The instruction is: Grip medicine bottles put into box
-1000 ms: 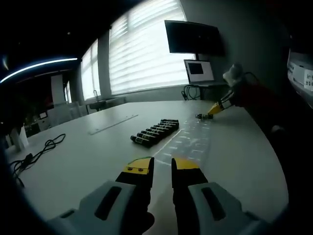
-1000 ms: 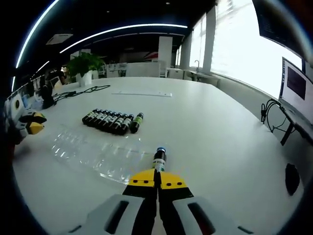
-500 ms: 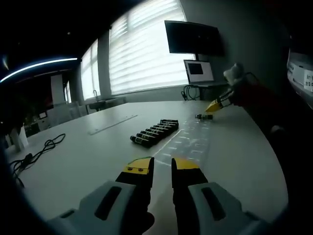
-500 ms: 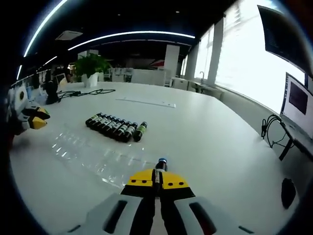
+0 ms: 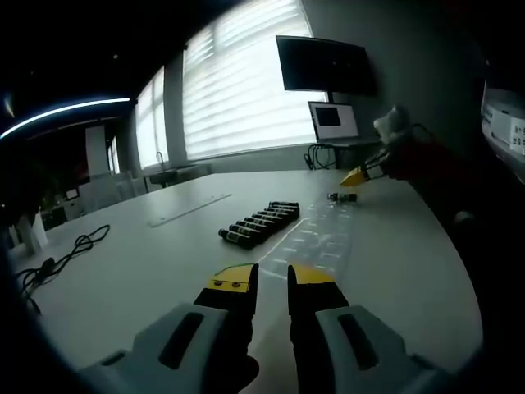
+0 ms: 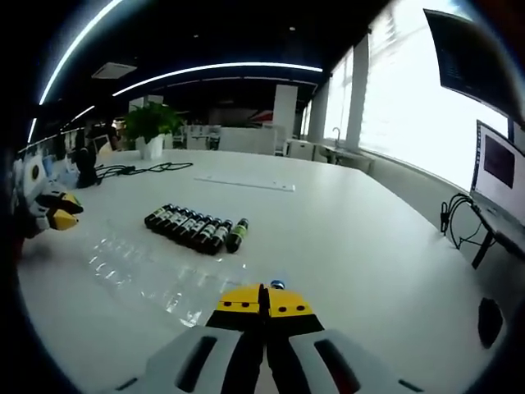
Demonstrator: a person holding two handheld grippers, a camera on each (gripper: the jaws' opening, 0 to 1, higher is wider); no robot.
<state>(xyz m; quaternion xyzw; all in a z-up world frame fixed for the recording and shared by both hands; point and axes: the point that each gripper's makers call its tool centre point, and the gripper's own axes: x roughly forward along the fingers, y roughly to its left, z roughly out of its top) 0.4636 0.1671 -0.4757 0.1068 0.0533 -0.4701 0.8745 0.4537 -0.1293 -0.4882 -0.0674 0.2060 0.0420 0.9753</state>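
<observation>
Bottles (image 5: 261, 222) lie in a dark row on the white counter (image 5: 148, 271), centre of the left gripper view, beside a clear tray (image 5: 316, 238) that serves as the box. The left tongs (image 5: 271, 277) rise at bottom centre, narrowly apart and empty. At upper right, the right tongs (image 5: 355, 176) hang just above a lone bottle (image 5: 342, 196) lying at the tray's far end.

In the right gripper view the row (image 6: 197, 229) sits left of centre, with the tray (image 6: 156, 267) below it. The right tongs (image 6: 264, 300) at bottom centre are pressed together; the lone bottle's blue cap (image 6: 277, 285) peeks just over their tips, apparently not gripped. The left tongs (image 6: 57, 215) show at the left edge.

Judging by this, the step is picking that lone bottle. Next, the right tongs need to spread, drop around it, clamp, then carry it to the tray.
</observation>
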